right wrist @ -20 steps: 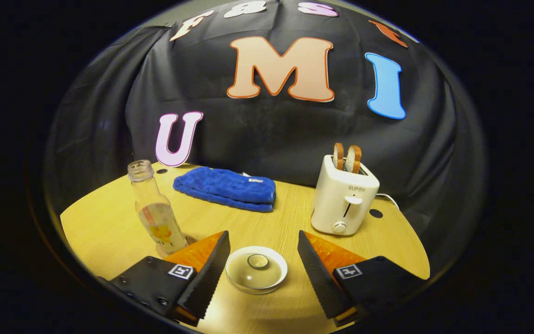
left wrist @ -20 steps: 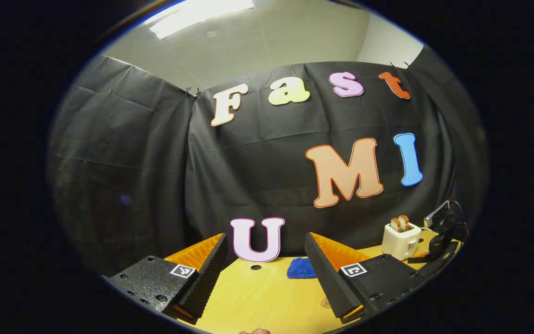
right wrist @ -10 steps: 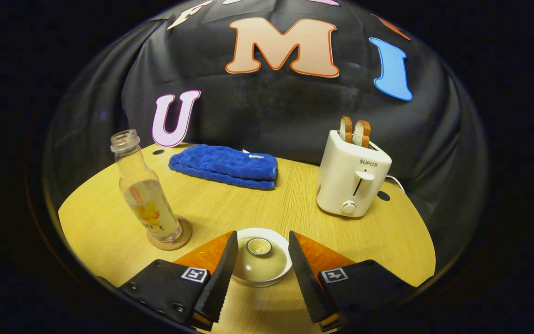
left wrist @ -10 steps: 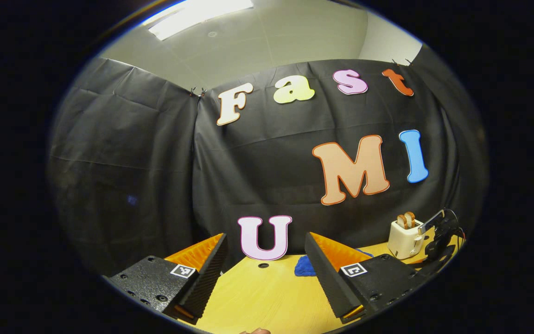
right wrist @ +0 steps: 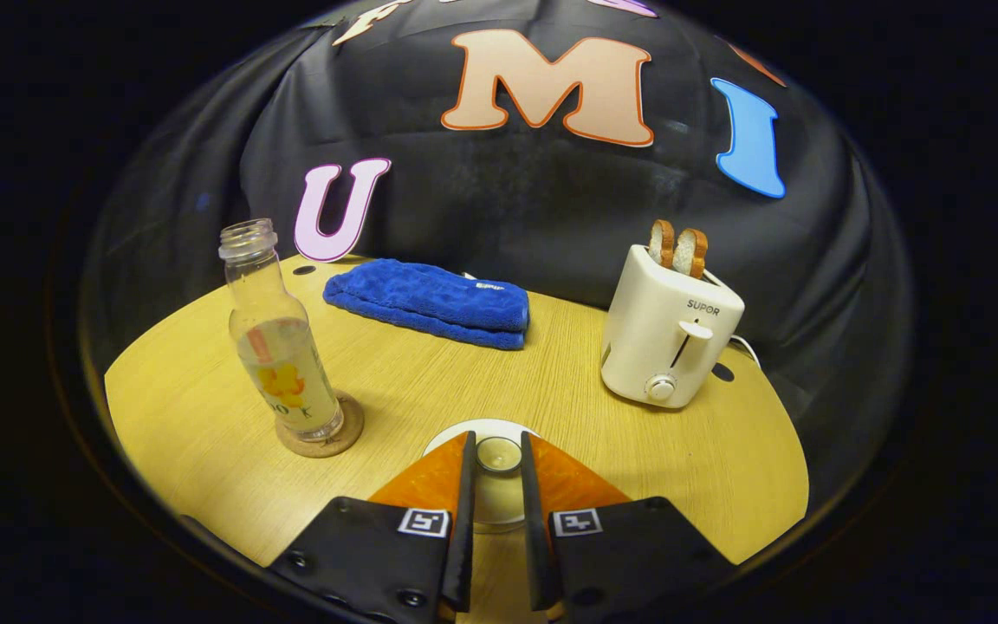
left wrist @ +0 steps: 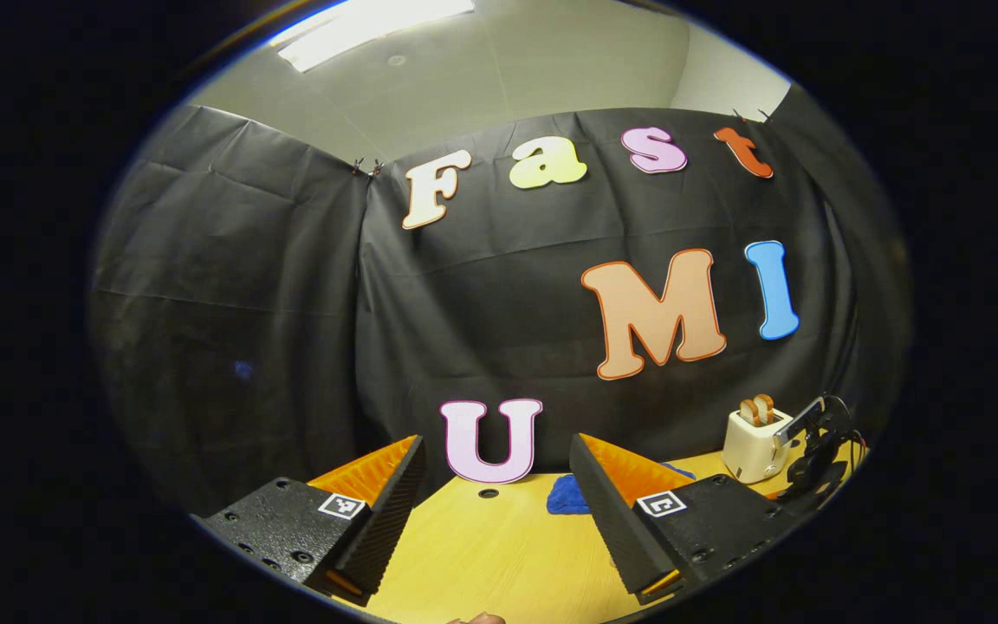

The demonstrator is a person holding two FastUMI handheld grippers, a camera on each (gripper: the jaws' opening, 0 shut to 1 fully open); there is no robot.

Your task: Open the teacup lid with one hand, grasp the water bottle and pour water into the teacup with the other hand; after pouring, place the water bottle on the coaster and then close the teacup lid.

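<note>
Because the right gripper [right wrist: 495, 459] has its fingers drawn in on either side of the teacup lid [right wrist: 499, 453] knob, seemingly pinching it though contact is hard to confirm, an off-centre hold could let the lid slip or tip as it lifts. The left gripper [left wrist: 496, 511] hangs spread and empty over the table [left wrist: 499, 555]. The water bottle [right wrist: 278, 347] stands on the coaster [right wrist: 322, 438], left of the cup. The fingers hide most of the teacup itself.

Black cloth wall [left wrist: 230, 286], pale ceiling [left wrist: 551, 69] with lit panel [left wrist: 369, 22], round wooden table [right wrist: 430, 381]
</note>
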